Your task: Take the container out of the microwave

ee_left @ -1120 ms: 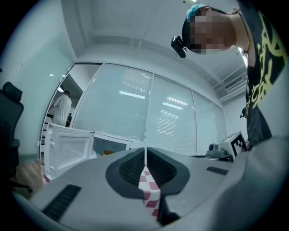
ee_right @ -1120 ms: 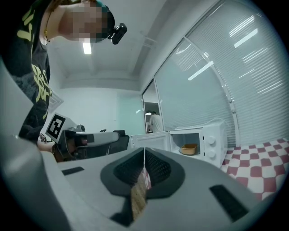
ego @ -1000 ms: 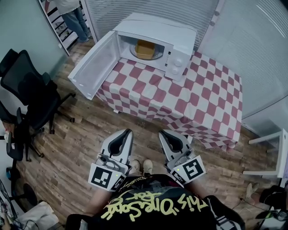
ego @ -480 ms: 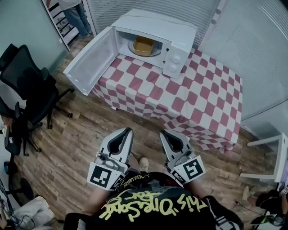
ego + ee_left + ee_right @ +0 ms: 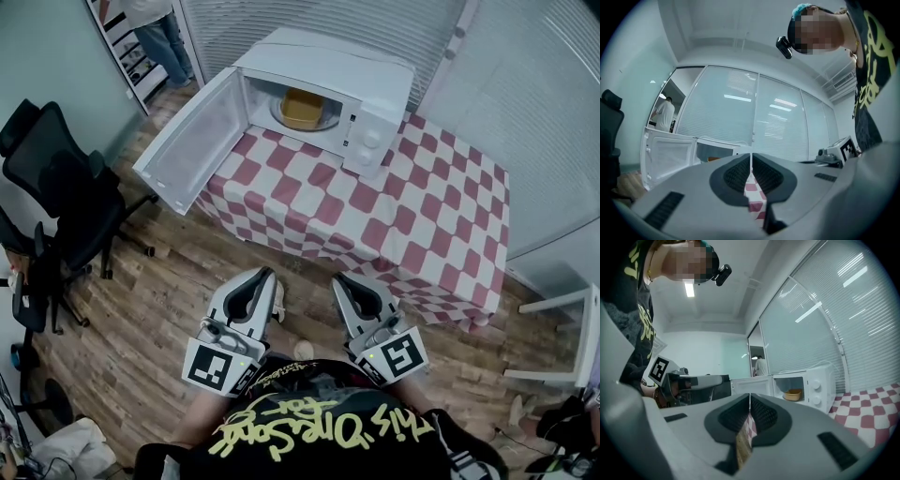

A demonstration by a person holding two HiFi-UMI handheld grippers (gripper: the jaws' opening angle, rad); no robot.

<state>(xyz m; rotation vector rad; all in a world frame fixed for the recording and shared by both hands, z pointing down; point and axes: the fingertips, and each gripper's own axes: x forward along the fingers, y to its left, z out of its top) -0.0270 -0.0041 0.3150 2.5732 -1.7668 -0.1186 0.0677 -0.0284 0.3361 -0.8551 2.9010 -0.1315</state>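
Jaws closed, empty, left gripper (image 5: 268,275) and right gripper (image 5: 340,280); yellow squarish container (image 5: 302,106) inside open microwave (image 5: 375,77).

**Shirt** (image 5: 319,427): yellow hand-drawn lettering on black cloth, seen upside down in the head view. It runs in two lines. The larger appears to read "this One Song" and the smaller "For". The script is loose and foreshortened, so this reading is not certain. Both gripper views catch fragments of the same yellow lettering, cropped and not legible.

**Left cube** (image 5: 217,367) and **right cube** (image 5: 401,354): each face in view carries a black-and-white square coded marker. These are patterns only, with no letters or digits.

**Microwave** (image 5: 375,94): the control panel has two knobs. Any brand or dial markings are too small to read in every view.
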